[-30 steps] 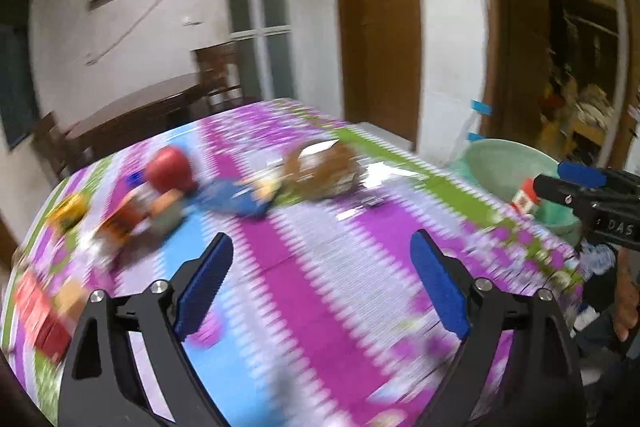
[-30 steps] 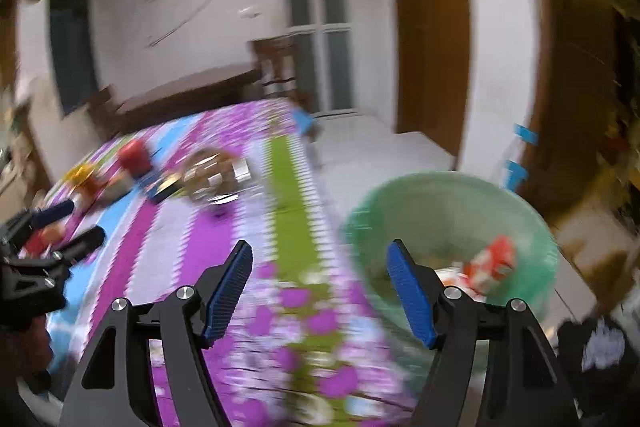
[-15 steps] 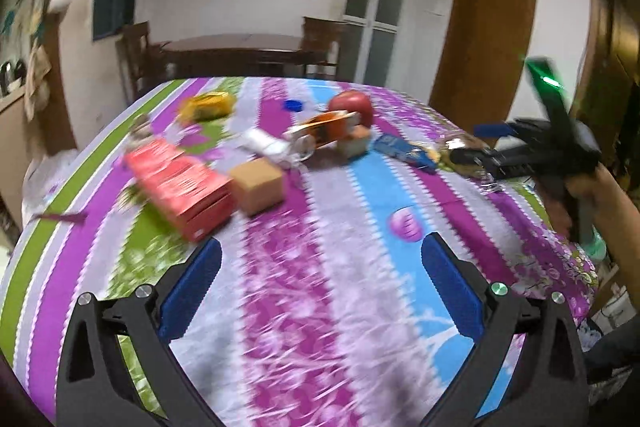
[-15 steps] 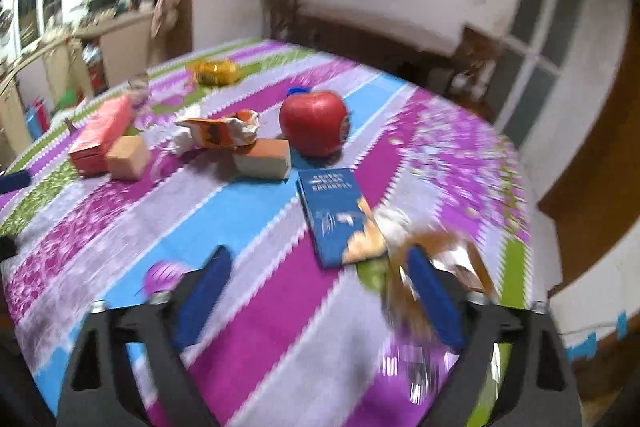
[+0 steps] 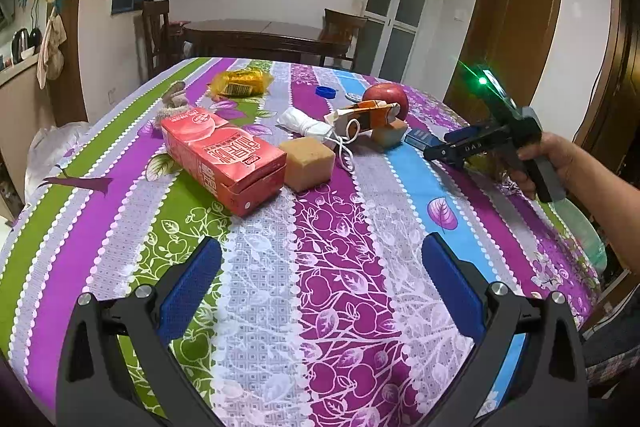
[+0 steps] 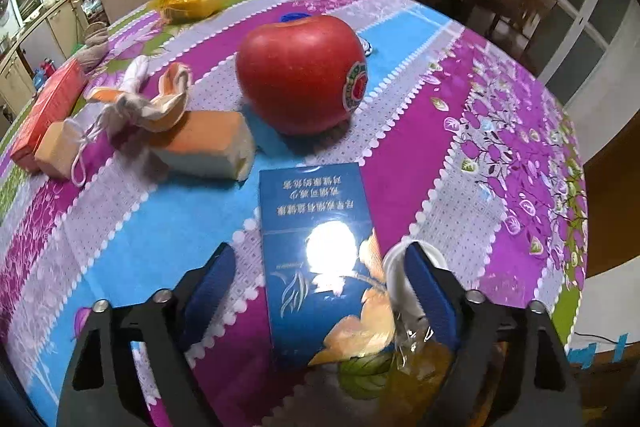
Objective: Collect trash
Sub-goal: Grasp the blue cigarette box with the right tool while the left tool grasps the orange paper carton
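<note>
A blue cigarette pack point(image 6: 316, 259) lies flat on the table between the open fingers of my right gripper point(image 6: 320, 279), not gripped. A clear wrapper point(image 6: 412, 331) lies by the right finger. Beyond it are a red apple point(image 6: 302, 71), a sponge block point(image 6: 208, 147) and a crumpled orange carton point(image 6: 160, 103). My left gripper point(image 5: 320, 279) is open and empty over bare cloth. It sees a red carton point(image 5: 222, 159), a brown block point(image 5: 308, 163), a white wad with string point(image 5: 304, 125), a yellow wrapper point(image 5: 240, 83) and my right gripper point(image 5: 452, 147).
A patterned tablecloth point(image 5: 340, 267) covers the table. A blue bottle cap point(image 5: 325, 91) lies at the back. A green basin point(image 5: 588, 231) shows past the table's right edge. A dark table and chairs point(image 5: 260, 35) stand behind. A white bag point(image 5: 48, 147) hangs at the left.
Both grippers swung away from the green basin toward the table. The right gripper has come down low around the blue pack. The left now faces the red carton.
</note>
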The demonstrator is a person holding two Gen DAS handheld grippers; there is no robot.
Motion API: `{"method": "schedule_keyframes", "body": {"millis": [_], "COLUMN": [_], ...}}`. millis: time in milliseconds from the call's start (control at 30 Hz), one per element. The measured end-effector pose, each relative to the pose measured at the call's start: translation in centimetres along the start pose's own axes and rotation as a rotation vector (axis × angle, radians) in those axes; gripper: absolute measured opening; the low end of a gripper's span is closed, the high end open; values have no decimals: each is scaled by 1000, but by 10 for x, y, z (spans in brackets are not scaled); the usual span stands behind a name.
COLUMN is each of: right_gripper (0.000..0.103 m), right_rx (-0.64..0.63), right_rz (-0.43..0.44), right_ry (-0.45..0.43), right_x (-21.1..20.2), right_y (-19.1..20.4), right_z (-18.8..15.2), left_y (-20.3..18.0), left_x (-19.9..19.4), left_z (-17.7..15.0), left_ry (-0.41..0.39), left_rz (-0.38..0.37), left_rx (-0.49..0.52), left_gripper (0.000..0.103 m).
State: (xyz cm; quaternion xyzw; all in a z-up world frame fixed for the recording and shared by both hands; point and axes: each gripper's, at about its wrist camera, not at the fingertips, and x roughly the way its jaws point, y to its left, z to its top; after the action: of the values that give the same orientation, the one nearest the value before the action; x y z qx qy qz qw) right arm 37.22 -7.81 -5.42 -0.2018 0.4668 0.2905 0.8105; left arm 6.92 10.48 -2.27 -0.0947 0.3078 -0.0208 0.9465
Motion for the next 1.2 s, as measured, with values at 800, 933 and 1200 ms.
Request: {"method": "schedule_keyframes", "body": {"millis": [800, 933, 1200], "right_gripper": [57, 57, 57], "right_rx": [529, 555, 599], "right_rz": [57, 90, 153], "right_ry": [-301, -318, -344], "right_x": [-120, -119, -122], "right_y": [80, 72, 63], "right_z": [-211, -215, -220], "left_y": [-64, -62, -72], "left_x": [61, 106, 172], "left_z": [71, 107, 120], "left_ry": [38, 102, 220], "left_rz": [-67, -29, 23], "left_rx": [283, 317, 427], "left_gripper": [86, 82, 41]}}
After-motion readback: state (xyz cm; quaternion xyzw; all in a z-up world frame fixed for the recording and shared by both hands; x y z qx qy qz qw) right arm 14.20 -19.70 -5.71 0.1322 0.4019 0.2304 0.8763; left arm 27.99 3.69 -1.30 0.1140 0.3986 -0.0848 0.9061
